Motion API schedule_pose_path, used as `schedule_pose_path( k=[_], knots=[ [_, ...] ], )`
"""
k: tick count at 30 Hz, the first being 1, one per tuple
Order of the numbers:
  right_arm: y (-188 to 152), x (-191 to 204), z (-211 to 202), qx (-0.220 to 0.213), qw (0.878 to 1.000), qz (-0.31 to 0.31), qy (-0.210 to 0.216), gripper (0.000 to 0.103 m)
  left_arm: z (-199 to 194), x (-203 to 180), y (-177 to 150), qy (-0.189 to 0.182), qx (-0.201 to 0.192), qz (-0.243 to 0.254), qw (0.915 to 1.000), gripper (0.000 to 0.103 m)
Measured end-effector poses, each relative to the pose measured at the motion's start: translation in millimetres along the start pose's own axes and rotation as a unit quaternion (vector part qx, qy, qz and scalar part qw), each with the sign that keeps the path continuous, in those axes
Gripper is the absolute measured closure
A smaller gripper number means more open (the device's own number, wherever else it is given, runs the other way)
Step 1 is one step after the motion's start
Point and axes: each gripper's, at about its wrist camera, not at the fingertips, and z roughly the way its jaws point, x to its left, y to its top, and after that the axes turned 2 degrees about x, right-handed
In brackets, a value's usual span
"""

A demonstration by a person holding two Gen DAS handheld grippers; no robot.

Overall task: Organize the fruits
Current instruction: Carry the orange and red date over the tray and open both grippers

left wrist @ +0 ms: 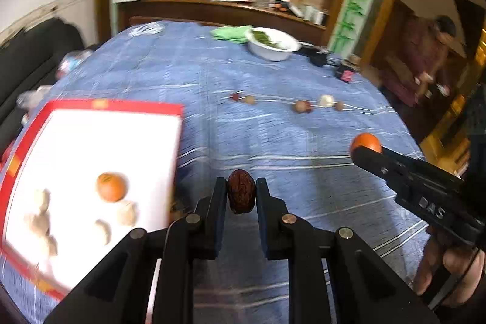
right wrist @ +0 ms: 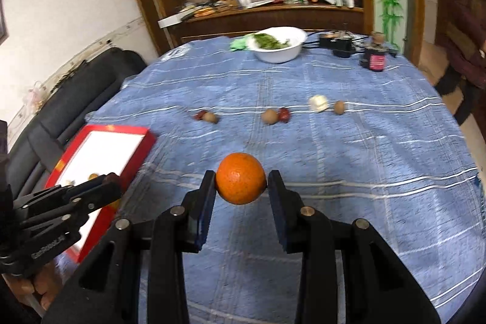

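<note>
Gripping a date [left wrist: 241,196], left gripper [left wrist: 241,196] nears tray [left wrist: 115,104]; right gripper [right wrist: 241,182] clamps orange [right wrist: 241,178].

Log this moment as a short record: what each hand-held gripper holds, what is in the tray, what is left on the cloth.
left hand-held gripper: shut on a dark red date
right hand-held gripper: shut on an orange
tray: red rim, holds a second orange and several pale pieces
cloth: a row of small fruits; white bowl of greens at far edge
</note>
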Motion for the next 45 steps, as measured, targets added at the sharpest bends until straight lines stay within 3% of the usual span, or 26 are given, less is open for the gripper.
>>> schedule_pose_path(
  k=[15, 25, 45],
  knots=[
    [-18.2, 108.4, 29.9, 0.032, 0.992, -0.081, 0.087, 0.066, -21.7, 86.5, -14.5, 0.113, -0.004, -0.091, 0.9894, 0.086],
    [-12.4, 170.0, 56.5, 0.048, 0.983, -0.125, 0.125, 0.066, -20.7, 124.0, -11.6, 0.158, 0.002, -0.121, 0.98, 0.086],
    [7.4, 204.6, 113.2, 0.075, 0.981, -0.129, 0.125, 0.065, 0.1, 161.6, 13.8, 0.216, 0.012, -0.14, 0.9661, 0.086]
  ],
)
